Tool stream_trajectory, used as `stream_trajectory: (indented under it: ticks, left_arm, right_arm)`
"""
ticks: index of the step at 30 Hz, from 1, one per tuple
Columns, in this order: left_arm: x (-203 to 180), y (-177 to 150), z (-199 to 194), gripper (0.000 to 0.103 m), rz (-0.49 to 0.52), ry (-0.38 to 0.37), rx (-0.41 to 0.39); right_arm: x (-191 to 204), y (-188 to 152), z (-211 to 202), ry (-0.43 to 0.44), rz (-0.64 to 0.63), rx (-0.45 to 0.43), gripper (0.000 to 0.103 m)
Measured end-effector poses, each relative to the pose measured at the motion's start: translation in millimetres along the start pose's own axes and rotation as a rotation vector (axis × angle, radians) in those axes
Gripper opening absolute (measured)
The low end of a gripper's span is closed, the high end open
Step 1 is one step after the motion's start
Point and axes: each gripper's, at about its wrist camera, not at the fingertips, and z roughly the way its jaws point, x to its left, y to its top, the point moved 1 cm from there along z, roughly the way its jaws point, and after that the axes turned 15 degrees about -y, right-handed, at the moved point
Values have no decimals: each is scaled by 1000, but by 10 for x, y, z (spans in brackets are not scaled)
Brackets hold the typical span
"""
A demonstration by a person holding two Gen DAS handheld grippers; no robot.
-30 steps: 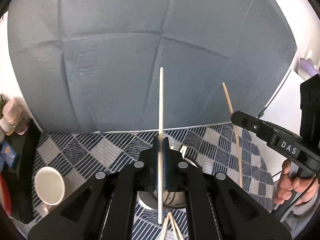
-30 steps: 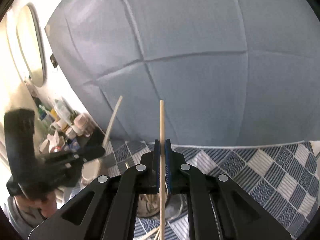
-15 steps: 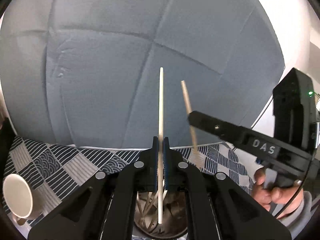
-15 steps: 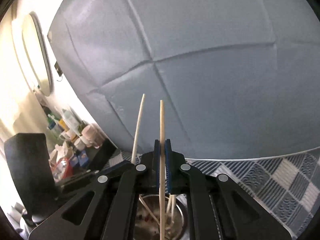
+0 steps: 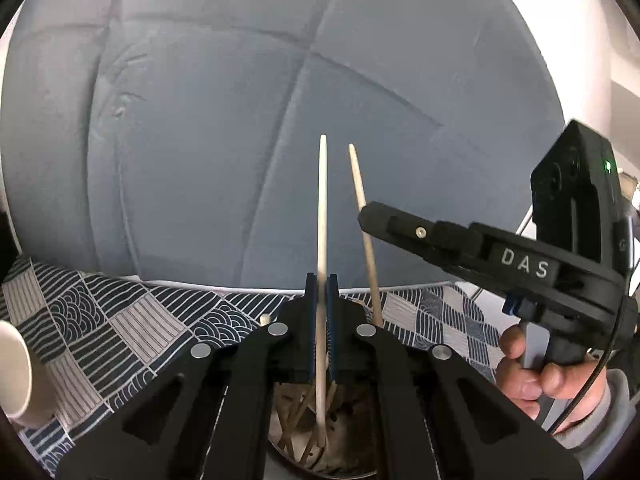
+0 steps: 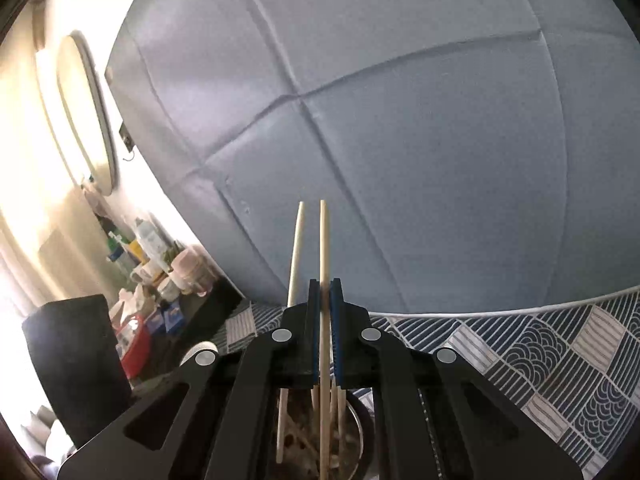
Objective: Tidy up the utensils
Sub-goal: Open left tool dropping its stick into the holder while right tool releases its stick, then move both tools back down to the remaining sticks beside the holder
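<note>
My left gripper (image 5: 321,282) is shut on a pale chopstick (image 5: 322,208) that stands upright, its lower end down inside a round metal holder (image 5: 352,456) with several other chopsticks. My right gripper (image 6: 325,285) is shut on a tan chopstick (image 6: 324,240), also upright, with its lower end in the same holder (image 6: 360,416). In the left wrist view the right gripper (image 5: 362,216) comes in from the right with the tan chopstick (image 5: 360,188) close beside the pale one. In the right wrist view the pale chopstick (image 6: 295,256) stands just left of the tan one.
A blue and white patterned cloth (image 5: 120,320) covers the table in front of a grey padded wall (image 5: 240,120). A white cup (image 5: 12,368) lies at the left. A person's hand (image 5: 528,376) holds the right gripper's handle. Bottles and jars (image 6: 152,272) crowd a side shelf.
Both grippers have come down and closer together, each still holding its chopstick. The chopsticks' lower ends now reach into the metal holder, and the two sticks stand side by side.
</note>
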Motion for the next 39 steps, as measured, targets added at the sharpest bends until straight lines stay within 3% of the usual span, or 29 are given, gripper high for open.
stream_trajectory:
  ticks: [11,16,21,23,25,27,31,34,36,39]
  left_arm:
    - [-42,-206,-101,5,68,37,15]
    - [13,-198,-227,5,30,33,-17]
    - [-53,-135,-381,33,40,38,-49]
    - [-75,-104,-444,35,40,42,-57]
    - [-107,-84,-502,41,46,44,-63]
    - [-139,-64,-569,53,53,55,-67]
    - [-198,-59,-685,58,65,76,-73]
    - [-208,-78,-760,71,64,84,-68]
    - [-219,-95,-810,86,68,100,-50]
    - [-235,-132,-868,97,80,111,-25]
  right_arm:
    - [-78,-262,-78,-1,9,17,5]
    - [-93,-285,-206,-13,17,3,8]
    - [-117,-233,-376,-35,27,-20,9]
    - [-133,-209,-437,-52,36,-26,15]
    - [-145,-194,-510,-56,45,-40,30]
    - [-142,-178,-591,-70,38,-54,34]
    - [-132,-169,-675,-101,36,-50,52]
    - [-124,-182,-751,-120,37,-50,67]
    - [-116,-202,-806,-139,32,-51,76]
    - [-96,-233,-863,-149,26,-52,85]
